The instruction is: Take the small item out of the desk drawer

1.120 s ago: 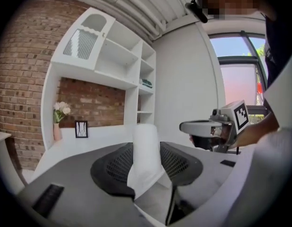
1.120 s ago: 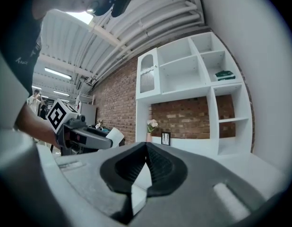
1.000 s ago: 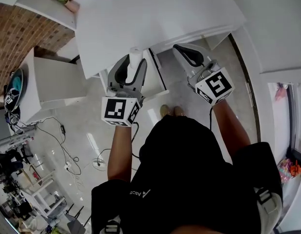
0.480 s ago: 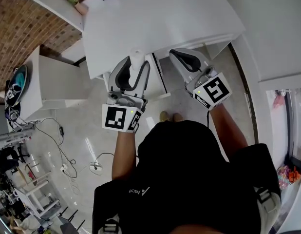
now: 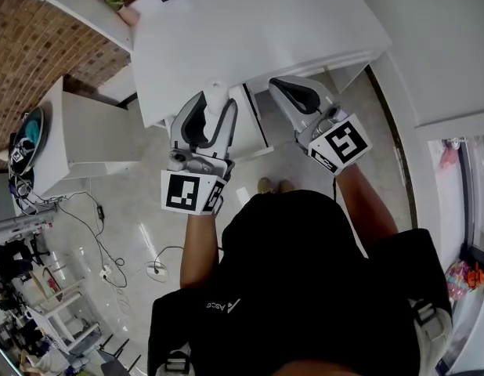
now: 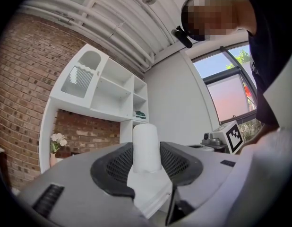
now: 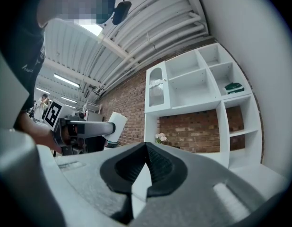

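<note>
Head view, left hand-held gripper (image 5: pixel 213 106) clamping one white cylinder (image 5: pixel 217 92), right hand-held gripper (image 5: pixel 284 84) closed, empty

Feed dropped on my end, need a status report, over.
Left gripper shut on a white cylinder, at the front edge of the desk. Right gripper shut, empty. Nothing blocking either gripper.

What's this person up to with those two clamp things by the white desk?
A person stands at a white desk with a gripper in each hand. The left gripper is clamped on a small white cylinder, held near the desk's front edge. The right gripper is shut and empty. Between them, what looks like an open drawer sticks out from under the desk, so the item seems to be out already.
</note>
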A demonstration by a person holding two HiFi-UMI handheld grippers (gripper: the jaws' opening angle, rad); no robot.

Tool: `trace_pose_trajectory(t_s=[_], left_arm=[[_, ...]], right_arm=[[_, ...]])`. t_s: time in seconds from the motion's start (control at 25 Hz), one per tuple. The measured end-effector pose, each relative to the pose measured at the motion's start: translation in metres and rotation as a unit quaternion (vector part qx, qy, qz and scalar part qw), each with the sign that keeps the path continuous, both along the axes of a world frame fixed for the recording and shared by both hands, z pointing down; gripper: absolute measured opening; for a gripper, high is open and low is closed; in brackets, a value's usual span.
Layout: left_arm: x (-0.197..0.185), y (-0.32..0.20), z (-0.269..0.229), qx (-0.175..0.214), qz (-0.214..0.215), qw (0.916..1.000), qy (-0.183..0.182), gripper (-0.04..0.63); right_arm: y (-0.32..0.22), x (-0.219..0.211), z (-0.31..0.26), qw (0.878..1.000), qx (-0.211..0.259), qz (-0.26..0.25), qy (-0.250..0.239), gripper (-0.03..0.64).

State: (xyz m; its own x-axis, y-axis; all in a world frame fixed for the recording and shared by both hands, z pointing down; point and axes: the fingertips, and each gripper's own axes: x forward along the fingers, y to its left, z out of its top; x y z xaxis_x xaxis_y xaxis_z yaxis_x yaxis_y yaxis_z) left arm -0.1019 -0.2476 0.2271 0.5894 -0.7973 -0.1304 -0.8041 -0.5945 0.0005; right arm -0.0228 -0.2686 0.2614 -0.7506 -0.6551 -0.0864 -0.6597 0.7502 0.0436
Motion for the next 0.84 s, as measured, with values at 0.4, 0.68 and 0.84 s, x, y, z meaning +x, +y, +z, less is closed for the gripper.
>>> trace_pose_trajectory(t_s=[0.4,0.68,0.84], left_arm=[[0.006,0.000,-0.001,0.001,0.011,0.9999,0.004,0.175],[0.012,0.001,0.000,0.000,0.012,0.9999,0.003,0.173],[0.009,-0.001,-0.001,0.001,0.012,0.9999,0.004,0.175]], right_arm=[[-0.001,0.007,0.000,1.000,-0.001,0.012,0.003,0.000],[0.001,0.013,0.000,1.000,0.000,0.014,0.002,0.000],[-0.002,0.011,0.000,1.000,-0.001,0.016,0.004,0.000]])
